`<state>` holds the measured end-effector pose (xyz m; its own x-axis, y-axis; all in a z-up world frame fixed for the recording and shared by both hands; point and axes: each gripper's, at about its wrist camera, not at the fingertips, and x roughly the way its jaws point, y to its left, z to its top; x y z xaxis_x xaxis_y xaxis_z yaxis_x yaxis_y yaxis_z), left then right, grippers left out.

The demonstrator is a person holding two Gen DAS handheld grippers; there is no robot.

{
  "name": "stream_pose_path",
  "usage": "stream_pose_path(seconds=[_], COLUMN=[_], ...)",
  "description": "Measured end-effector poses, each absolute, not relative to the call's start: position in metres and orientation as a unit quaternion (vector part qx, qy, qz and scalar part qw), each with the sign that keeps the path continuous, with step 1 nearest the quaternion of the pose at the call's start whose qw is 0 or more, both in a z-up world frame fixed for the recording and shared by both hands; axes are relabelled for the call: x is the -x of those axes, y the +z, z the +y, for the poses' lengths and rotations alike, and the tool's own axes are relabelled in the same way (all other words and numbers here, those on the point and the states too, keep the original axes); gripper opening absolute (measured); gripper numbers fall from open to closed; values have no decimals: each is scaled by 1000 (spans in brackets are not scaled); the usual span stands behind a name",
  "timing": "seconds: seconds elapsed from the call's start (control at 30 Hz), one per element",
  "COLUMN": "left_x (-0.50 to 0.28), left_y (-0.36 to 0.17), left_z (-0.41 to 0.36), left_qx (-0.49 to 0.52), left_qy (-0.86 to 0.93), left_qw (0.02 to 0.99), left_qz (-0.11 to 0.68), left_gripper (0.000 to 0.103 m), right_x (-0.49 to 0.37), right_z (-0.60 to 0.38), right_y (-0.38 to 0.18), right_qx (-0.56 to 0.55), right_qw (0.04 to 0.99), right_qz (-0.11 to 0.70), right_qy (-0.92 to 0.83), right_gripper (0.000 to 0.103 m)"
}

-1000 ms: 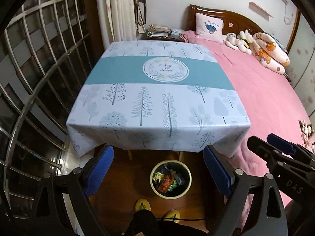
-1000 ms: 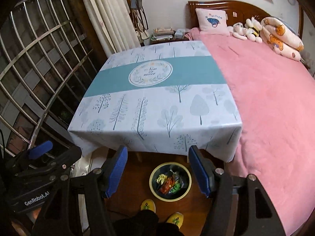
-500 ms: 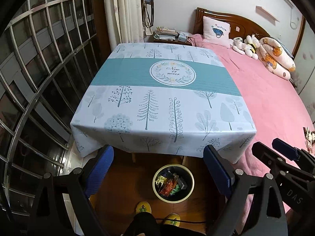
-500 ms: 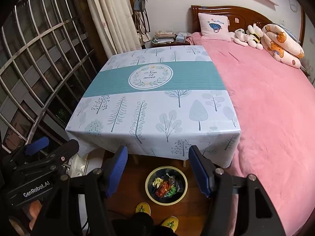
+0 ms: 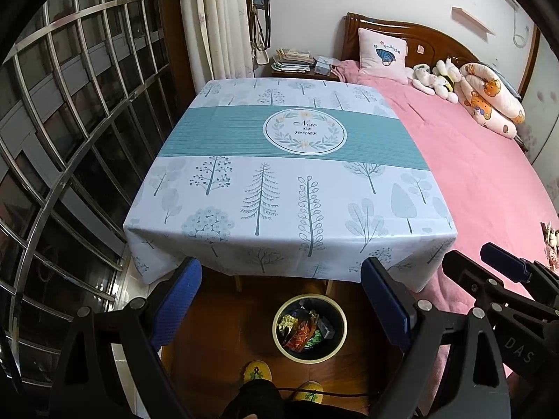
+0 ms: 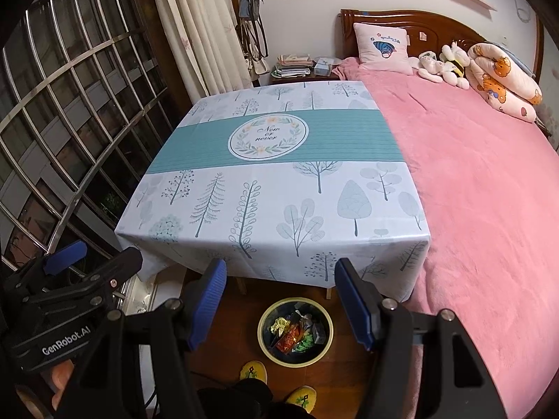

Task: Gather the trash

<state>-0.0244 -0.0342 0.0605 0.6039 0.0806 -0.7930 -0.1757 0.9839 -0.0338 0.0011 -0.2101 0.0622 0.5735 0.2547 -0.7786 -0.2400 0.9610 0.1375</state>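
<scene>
Both black two-finger grippers with blue pads, left [image 5: 281, 300] and right [image 6: 279, 296], hung wide open and empty above the round yellow-rimmed bin [image 6: 295, 331] at six o'clock, already holding crumpled wrappers [image 6: 297, 335], so collecting looked finished.

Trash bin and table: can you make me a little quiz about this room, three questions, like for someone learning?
1. True or false: the left gripper holds a wrapper.
2. Where is the trash bin? A on the bed; B on the floor by the table; C on the table.
3. Fill in: the words on the tablecloth read "Now or ____".

Key: 1 false, both grippers' jaws are open with nothing between them; 2 B; 3 never.
</scene>
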Motion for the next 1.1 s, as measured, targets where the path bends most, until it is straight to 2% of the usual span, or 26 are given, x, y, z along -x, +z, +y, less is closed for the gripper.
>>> stream_pose_path(seconds=[1.1], left_x=[13], left_y=[51], left_z=[-43], left_qx=[49], left_qy=[69], left_qw=[886], left_qz=[456], left_gripper=[91], right_x=[-9], right_z=[-213], right_y=[48], right_qx=[-9], right_qw=[879], right_qz=[455], right_qy=[140], right_gripper=[65])
